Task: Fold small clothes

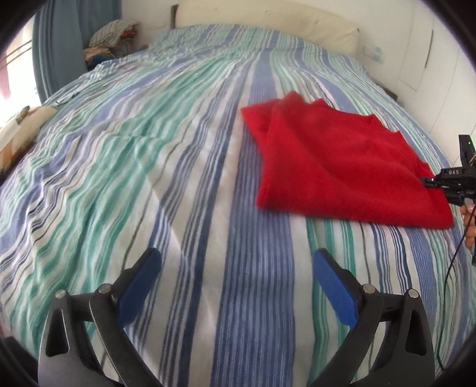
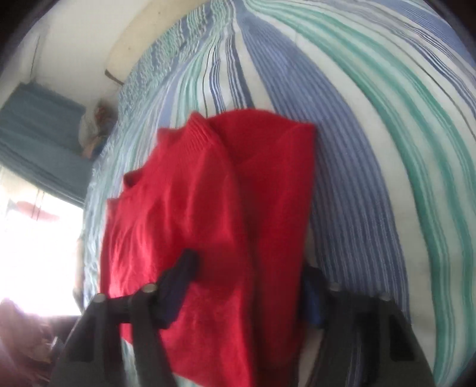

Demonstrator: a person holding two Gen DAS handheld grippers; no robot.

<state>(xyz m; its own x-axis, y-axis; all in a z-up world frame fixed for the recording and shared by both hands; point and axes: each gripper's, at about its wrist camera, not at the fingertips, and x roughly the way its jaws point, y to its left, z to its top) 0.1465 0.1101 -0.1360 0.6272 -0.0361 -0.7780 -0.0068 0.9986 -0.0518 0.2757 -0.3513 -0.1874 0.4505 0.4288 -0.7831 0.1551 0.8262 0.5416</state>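
Observation:
A red knit garment (image 1: 342, 166) lies folded on the striped bedspread (image 1: 178, 178), right of centre in the left wrist view. My left gripper (image 1: 236, 285) is open and empty, hovering over the bare bedspread in front of the garment. My right gripper (image 1: 428, 181) shows at the garment's right edge. In the right wrist view the garment (image 2: 208, 208) fills the middle, and my right gripper (image 2: 250, 285) has its jaws wide apart with the cloth lying between and over them. One fingertip (image 2: 184, 268) rests on top of the fabric; the other is mostly hidden behind it.
A cream headboard cushion (image 1: 267, 20) lines the far end of the bed. A pile of clothes (image 1: 113, 38) sits at the far left corner by blue curtains (image 1: 56, 50). A patterned pillow (image 1: 17, 134) lies at the left edge. A bright window (image 2: 35, 253) is at left.

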